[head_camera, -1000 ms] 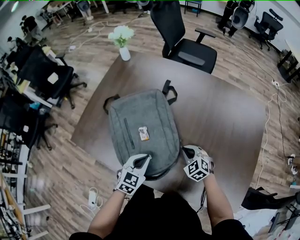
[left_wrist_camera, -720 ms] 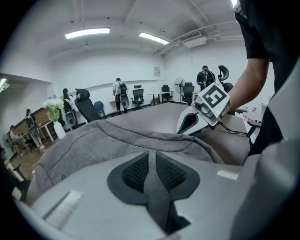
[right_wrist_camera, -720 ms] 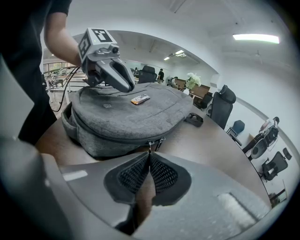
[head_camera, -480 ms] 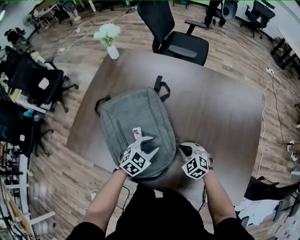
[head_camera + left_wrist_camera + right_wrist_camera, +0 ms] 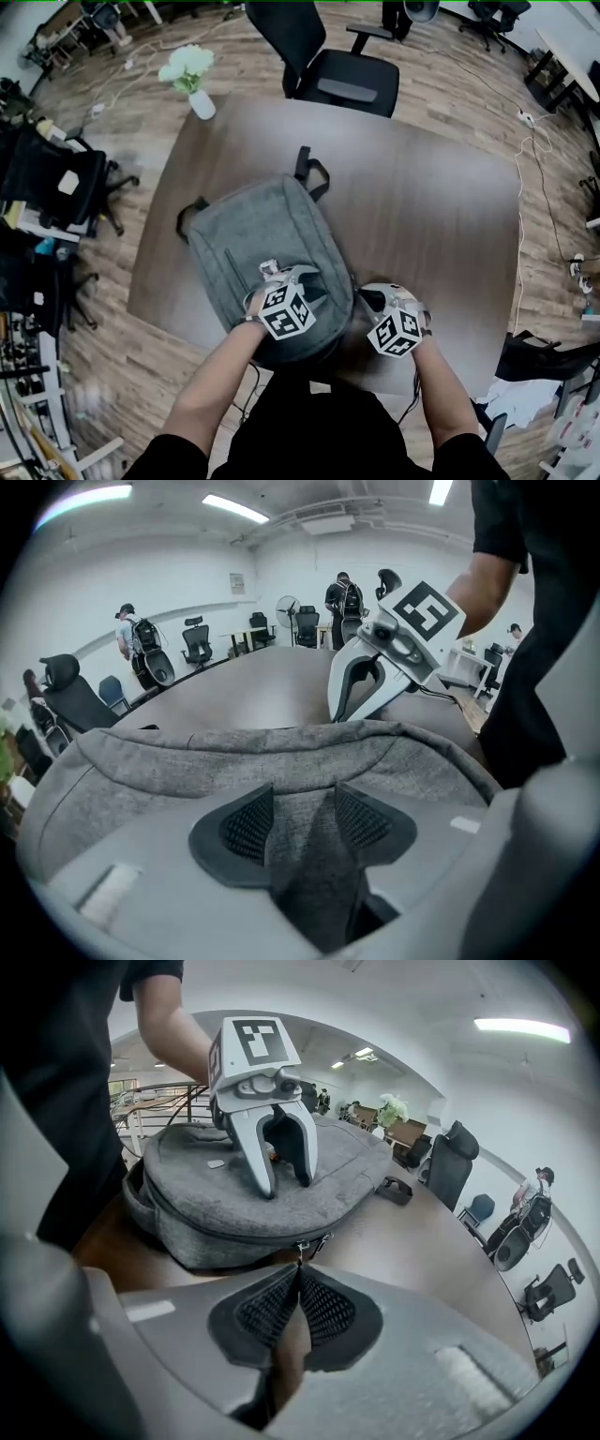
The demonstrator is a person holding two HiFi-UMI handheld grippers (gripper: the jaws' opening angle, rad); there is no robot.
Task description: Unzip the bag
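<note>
A grey backpack lies flat on the brown table. My left gripper rests on top of the bag's near end. Its jaws are opening, with only grey fabric under them and nothing pinched. In the right gripper view this left gripper stands on the bag with spread fingers. My right gripper sits at the bag's near right corner. Its pads are shut on the small zipper pull at the end of the side zipper. In the left gripper view, the right gripper shows beyond the bag's edge.
A white vase of flowers stands at the table's far left corner. A black office chair is at the far side, and more chairs crowd the left. Cables run over the wooden floor on the right.
My left gripper has let go at the bag's near edge, moved up onto the bag's top, and its jaws have spread. The right gripper has stayed at the corner, still shut.
</note>
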